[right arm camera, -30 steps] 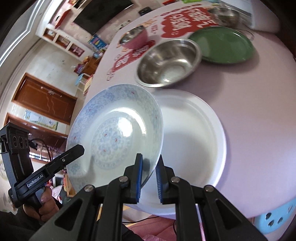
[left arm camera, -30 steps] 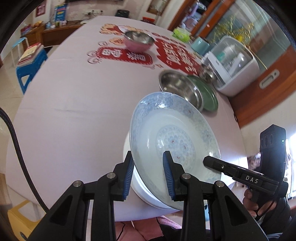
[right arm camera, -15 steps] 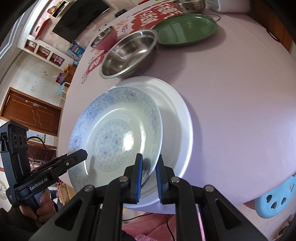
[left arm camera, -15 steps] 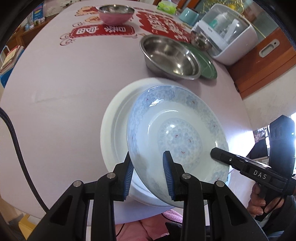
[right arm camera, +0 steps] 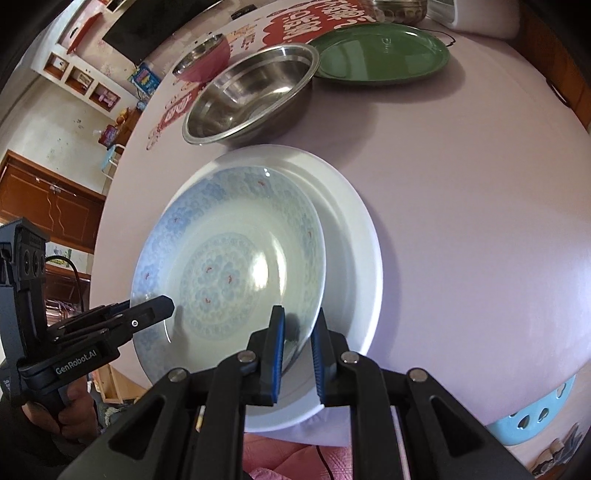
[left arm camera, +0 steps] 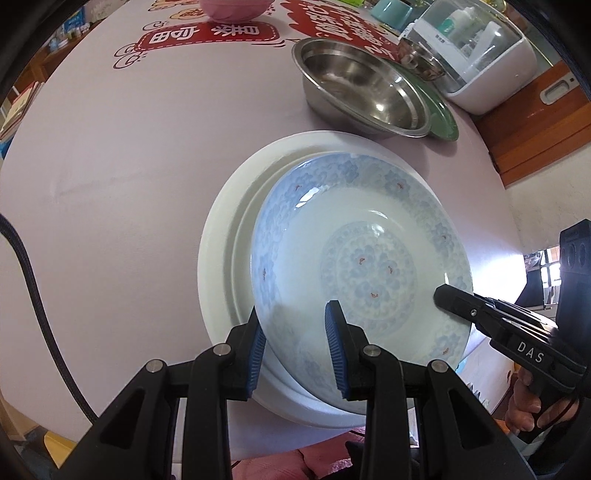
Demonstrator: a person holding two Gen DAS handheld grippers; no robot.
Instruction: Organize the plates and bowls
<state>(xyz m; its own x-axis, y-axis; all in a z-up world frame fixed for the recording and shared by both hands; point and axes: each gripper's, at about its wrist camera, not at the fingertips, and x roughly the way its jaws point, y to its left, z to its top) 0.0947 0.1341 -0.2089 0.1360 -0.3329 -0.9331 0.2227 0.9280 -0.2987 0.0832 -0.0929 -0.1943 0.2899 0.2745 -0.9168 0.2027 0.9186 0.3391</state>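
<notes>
Blue-patterned plate (left arm camera: 354,254) is being held at its near rim by both grippers at once — left gripper (left arm camera: 295,350) is clamped on the near-left edge, one pad inside the well and one under the rim; right gripper (right arm camera: 297,350) is pinched narrow on the near-right edge. In the left wrist view the right gripper's tip is seen at the plate's right rim, w/ a hand (left arm camera: 532,413) behind it. Plate is being kept inside the larger white plate (left arm camera: 229,236), sitting off-centre toward the near side; whether its base is touching the white plate cannot be told. White plate is resting on the pale pink table (left arm camera: 110,155), at the near edge.

Far of the white plate, just beside it, a steel bowl (right arm camera: 251,96) is standing upright, partly overlapping a green plate (right arm camera: 380,55) to its right. Farther left, a pink bowl (right arm camera: 205,61) w/ steel lining is sitting on the red printed patch (left arm camera: 207,35). A white lidded appliance (left arm camera: 480,62) is seen at far right.
</notes>
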